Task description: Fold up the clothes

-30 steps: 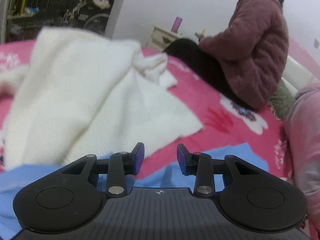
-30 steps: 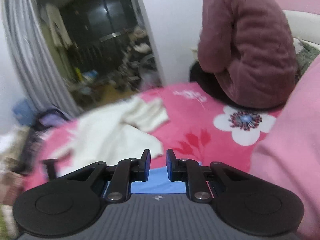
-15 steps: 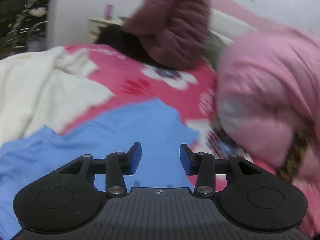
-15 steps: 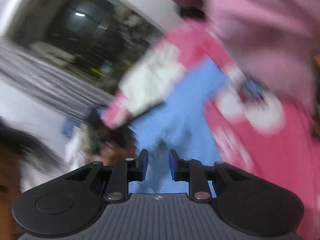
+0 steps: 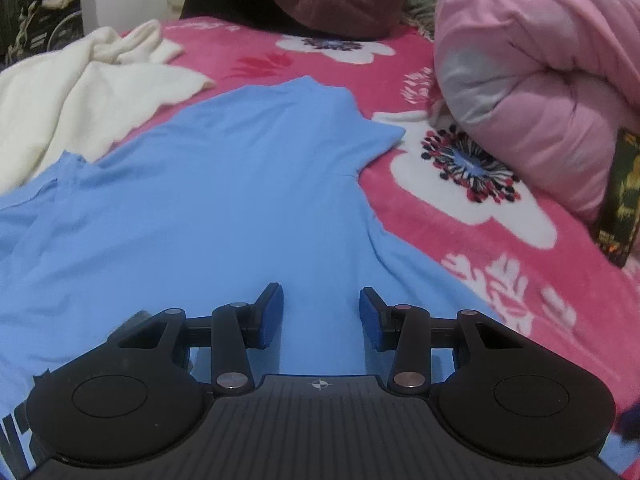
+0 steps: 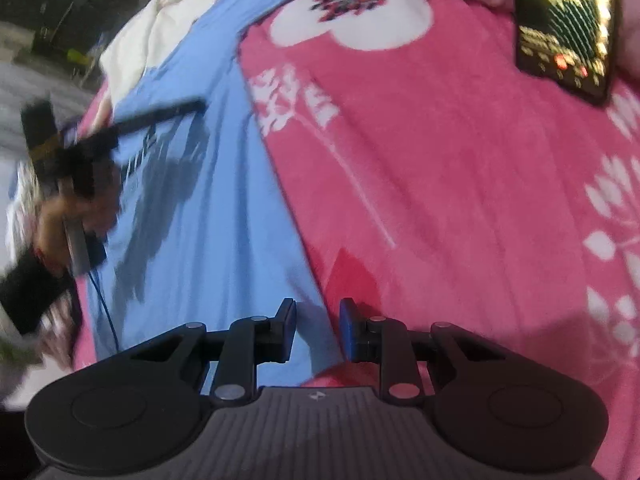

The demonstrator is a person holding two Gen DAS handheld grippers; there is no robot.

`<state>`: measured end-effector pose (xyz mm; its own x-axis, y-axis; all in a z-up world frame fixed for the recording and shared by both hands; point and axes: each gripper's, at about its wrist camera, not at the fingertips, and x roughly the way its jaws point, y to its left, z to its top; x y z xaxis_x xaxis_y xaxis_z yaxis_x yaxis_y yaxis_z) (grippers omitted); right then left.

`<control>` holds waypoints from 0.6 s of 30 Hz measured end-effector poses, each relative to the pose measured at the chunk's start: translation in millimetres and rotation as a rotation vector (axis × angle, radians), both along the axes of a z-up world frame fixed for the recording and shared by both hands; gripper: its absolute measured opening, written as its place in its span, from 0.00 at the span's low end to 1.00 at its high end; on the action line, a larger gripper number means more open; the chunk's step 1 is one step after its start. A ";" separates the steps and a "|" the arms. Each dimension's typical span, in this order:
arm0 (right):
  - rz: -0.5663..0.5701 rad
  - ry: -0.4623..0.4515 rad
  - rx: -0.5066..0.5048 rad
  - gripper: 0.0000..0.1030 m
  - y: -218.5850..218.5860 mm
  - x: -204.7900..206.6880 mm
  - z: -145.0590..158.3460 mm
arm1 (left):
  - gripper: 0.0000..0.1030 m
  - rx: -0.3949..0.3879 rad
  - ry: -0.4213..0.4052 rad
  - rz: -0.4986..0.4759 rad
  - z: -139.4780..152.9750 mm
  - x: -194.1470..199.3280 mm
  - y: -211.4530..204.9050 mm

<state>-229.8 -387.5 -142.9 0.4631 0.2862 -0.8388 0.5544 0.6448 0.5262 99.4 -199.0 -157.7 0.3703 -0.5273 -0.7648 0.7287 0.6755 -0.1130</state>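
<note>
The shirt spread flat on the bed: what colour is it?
Light blue shirt, clearest in the left wrist view.

Blue shirt (image 5: 224, 184), white garment (image 5: 76, 92), pink quilt (image 5: 536, 80) on pink blanket (image 5: 500, 248) w/ white flowers

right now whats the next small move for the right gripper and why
Probably ease the right gripper down and close on the blue shirt's edge: its jaws are open, straddling that edge over the pink blanket, holding nothing.
</note>
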 end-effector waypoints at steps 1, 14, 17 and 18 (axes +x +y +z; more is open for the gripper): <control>-0.016 -0.009 -0.001 0.26 -3.0 0.0 -0.5 | 0.41 0.002 -0.012 -0.008 0.1 -2.4 0.6; 0.302 0.018 -0.361 0.25 70.5 14.6 18.2 | 0.44 -0.010 -0.032 -0.031 -3.7 -0.2 -2.9; 0.308 0.023 -0.390 0.25 73.0 12.6 20.8 | 0.45 -0.010 -0.030 -0.025 -3.5 -0.1 -3.8; 0.310 0.025 -0.400 0.25 73.9 11.9 21.7 | 0.45 -0.009 -0.030 -0.025 -3.6 -0.2 -4.1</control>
<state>-218.0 -313.6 -121.3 0.3856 0.0611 -0.9206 0.3145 0.9293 0.1934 99.2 -203.0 -161.3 0.3797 -0.5439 -0.7483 0.7487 0.6559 -0.0968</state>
